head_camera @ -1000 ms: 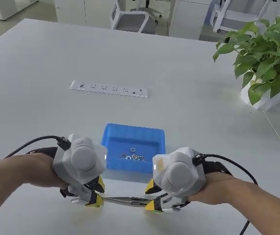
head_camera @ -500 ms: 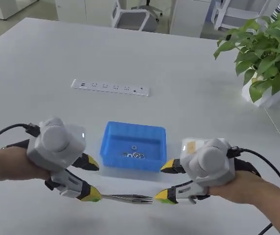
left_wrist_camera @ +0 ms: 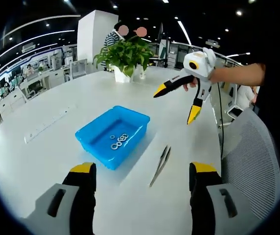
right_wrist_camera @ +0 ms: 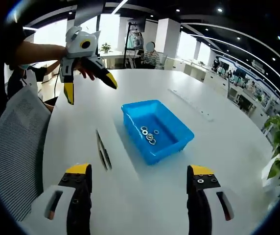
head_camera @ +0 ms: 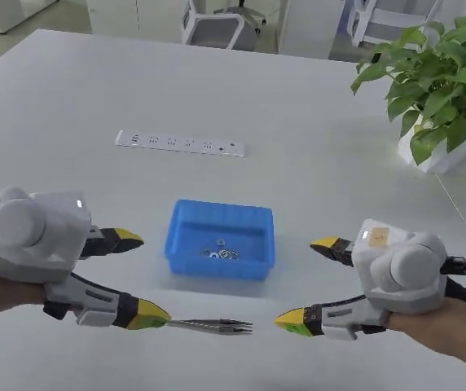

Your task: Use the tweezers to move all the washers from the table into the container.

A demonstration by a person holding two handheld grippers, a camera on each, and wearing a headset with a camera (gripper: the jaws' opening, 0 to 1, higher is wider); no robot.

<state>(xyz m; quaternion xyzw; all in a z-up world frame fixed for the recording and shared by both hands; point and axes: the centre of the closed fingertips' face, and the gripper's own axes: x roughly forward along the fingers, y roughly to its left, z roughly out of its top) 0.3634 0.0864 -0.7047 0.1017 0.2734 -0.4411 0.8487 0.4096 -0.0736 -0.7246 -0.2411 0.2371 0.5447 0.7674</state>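
Note:
The metal tweezers [head_camera: 213, 326] lie flat on the white table, just in front of the blue container [head_camera: 182, 244]. Several washers [head_camera: 223, 253] rest on the container's floor. My left gripper [head_camera: 142, 277] hovers open to the left of the tweezers, and my right gripper [head_camera: 305, 282] hovers open to their right; neither touches them. In the left gripper view, the tweezers [left_wrist_camera: 160, 164] lie between my open jaws, beside the container [left_wrist_camera: 97, 152], with the right gripper [left_wrist_camera: 174, 106] beyond. The right gripper view has the tweezers [right_wrist_camera: 102, 149], washers [right_wrist_camera: 149, 134] and left gripper [right_wrist_camera: 90, 92].
A white power strip [head_camera: 180, 144] lies behind the container. A potted plant [head_camera: 437, 90] stands at the table's far right. Office chairs [head_camera: 217, 24] stand past the far edge, and a grey mesh chair [left_wrist_camera: 250, 156] sits by the near edge.
Both grippers have moved outward from the ends of the tweezers, left one leftward and right one rightward, with jaws spread wide. The tweezers stay on the table.

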